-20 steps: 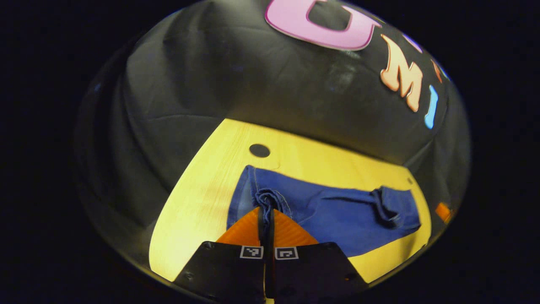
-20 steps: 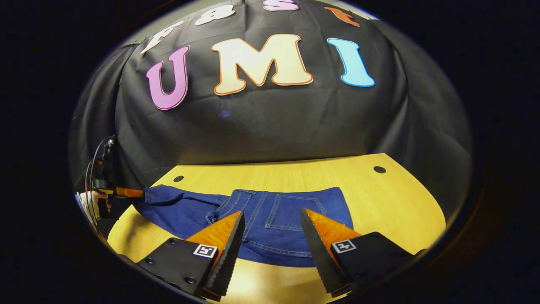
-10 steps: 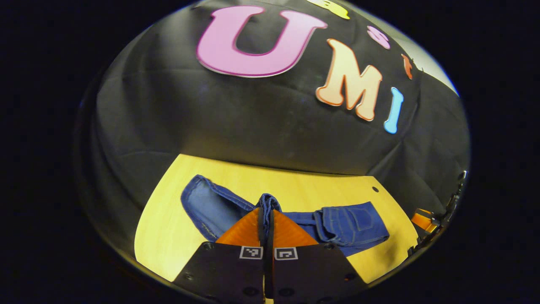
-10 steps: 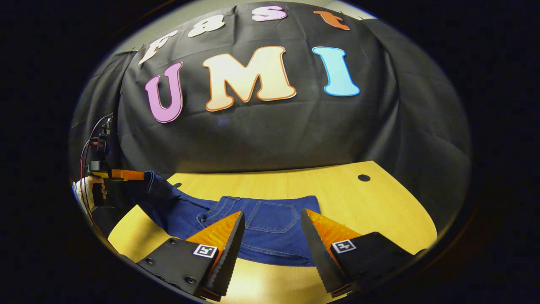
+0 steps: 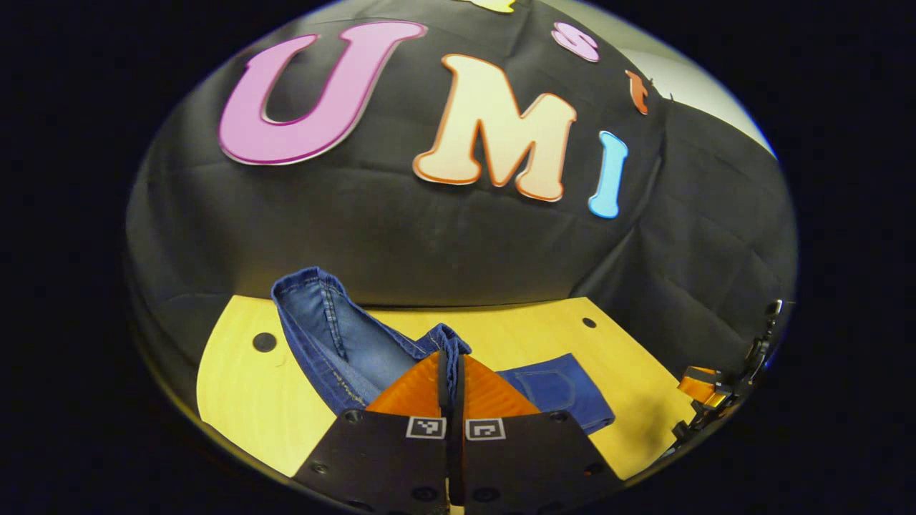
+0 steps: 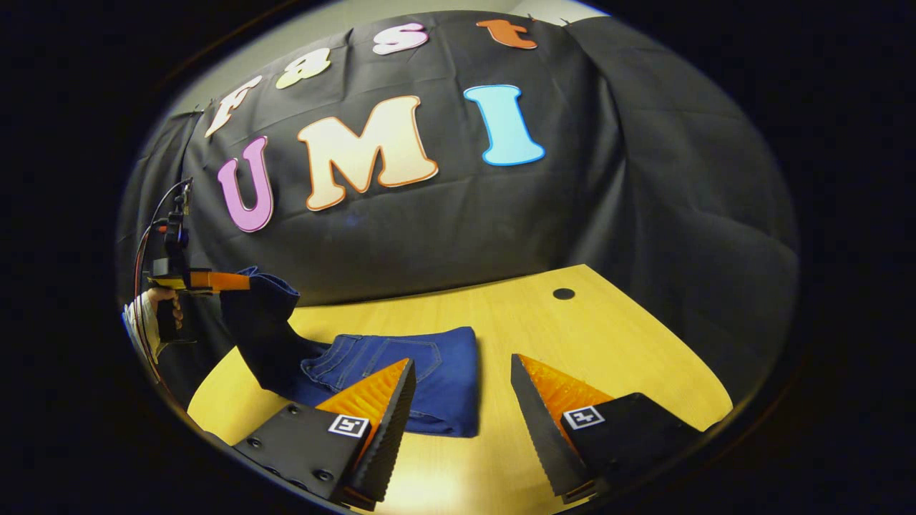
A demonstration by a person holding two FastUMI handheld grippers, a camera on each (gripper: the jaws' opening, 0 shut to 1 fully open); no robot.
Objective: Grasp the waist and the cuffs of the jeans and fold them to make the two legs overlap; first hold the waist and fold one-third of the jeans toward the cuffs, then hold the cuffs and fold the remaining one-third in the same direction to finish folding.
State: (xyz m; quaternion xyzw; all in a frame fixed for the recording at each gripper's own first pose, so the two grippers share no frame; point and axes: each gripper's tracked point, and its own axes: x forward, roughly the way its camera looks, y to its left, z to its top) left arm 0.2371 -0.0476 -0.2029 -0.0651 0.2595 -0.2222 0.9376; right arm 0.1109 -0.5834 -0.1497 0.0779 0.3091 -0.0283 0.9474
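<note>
Since a second ago your left gripper (image 5: 451, 372), clamped on the cuffs (image 5: 449, 337), has lifted them; the jeans (image 6: 422, 379) lie waist-folded at 12 o'clock, the final third remains, and your right gripper (image 6: 458, 400) stands apart.

The table (image 6: 608, 336) has a light yellow wood-grain top with a rounded outline. Round dark holes are set in the top near its far edge: one (image 6: 564, 293) in the right gripper view, and two (image 5: 264, 342) (image 5: 589, 322) in the left gripper view. The jeans (image 6: 422, 379) lie directly on the top with the waist and back-pocket section flat. The leg section (image 5: 336, 343) rises off the surface at one end. The remaining table surface around the jeans is bare wood.
</note>
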